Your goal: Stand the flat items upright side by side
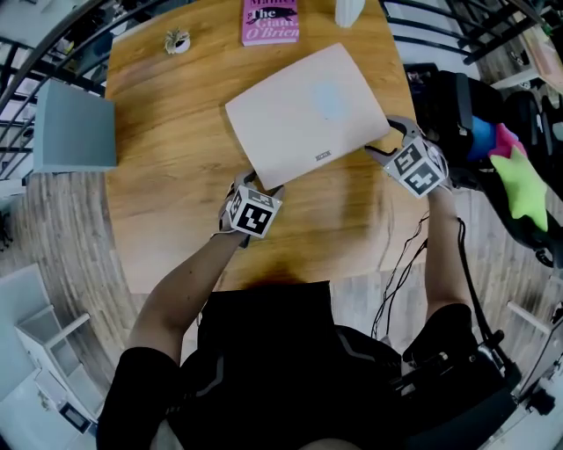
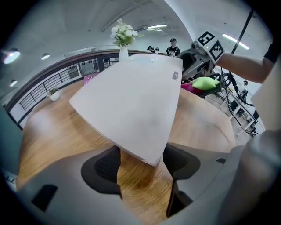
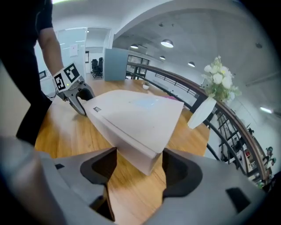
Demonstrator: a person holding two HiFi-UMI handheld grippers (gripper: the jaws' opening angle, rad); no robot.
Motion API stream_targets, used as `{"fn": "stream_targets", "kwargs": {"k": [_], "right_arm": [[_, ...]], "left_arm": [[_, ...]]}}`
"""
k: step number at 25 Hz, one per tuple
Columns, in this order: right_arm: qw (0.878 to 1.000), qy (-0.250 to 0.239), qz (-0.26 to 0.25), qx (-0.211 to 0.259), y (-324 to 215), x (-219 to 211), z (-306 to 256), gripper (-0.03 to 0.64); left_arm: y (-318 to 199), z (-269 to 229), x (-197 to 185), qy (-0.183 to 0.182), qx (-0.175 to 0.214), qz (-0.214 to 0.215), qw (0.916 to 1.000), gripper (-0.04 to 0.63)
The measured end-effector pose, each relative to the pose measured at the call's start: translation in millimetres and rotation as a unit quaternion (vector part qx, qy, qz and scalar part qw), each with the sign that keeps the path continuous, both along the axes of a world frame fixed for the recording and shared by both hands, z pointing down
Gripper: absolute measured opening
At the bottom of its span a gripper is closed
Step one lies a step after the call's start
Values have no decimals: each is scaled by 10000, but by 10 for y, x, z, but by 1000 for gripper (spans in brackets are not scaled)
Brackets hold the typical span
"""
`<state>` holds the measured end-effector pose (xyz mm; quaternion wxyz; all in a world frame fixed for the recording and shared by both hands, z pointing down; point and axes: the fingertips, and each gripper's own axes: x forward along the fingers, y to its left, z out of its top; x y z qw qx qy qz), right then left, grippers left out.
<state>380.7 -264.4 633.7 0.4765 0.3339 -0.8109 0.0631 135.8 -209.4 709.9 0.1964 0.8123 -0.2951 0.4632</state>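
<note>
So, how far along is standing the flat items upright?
Nothing stands side by side yet. In hand: the left tool and right tool each clamp a corner of the white box, tilted above the table. Left: stand it up, then the pink book, lying flat at the far edge.

Round wooden table (image 1: 176, 132), pink book (image 1: 270, 22), small plant pot (image 1: 177, 40), white vase (image 1: 349, 10)

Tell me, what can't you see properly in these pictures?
- Pink book: head view, the top edge cuts off most of its cover.
- Vase: head view, the top edge cuts most of it off.
- White box: its label is too small to read in any view; its underside faces away from every camera.
</note>
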Motion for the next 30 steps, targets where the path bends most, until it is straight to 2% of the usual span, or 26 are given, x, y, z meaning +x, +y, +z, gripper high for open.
{"fn": "stream_targets", "kwargs": {"k": [7,15,17,20,24,30], "right_arm": [[9966,576,-209,553,100,-320,-605,327],[9887,1036,-549,936,188,-728,-1102,322],[9838,1244,-729,1065,213,-849,-1205,320],[9747,1530,-1001,1282,230,-1002,-1339,316],[9631,1808,-1262,1542,226,-1187,-1506,317],[9409,2324,-1724,1761,210,-1427,-1712,314]], "left_arm": [[62,80,-114,-23,-137,247,9996,302],[174,117,-199,-63,-534,626,9966,279],[209,139,-233,-137,-593,791,9950,275],[259,171,-266,-348,-414,1136,9921,274],[265,173,-272,-327,-377,1172,9919,275],[297,178,-266,-446,-403,1503,9868,276]]}}
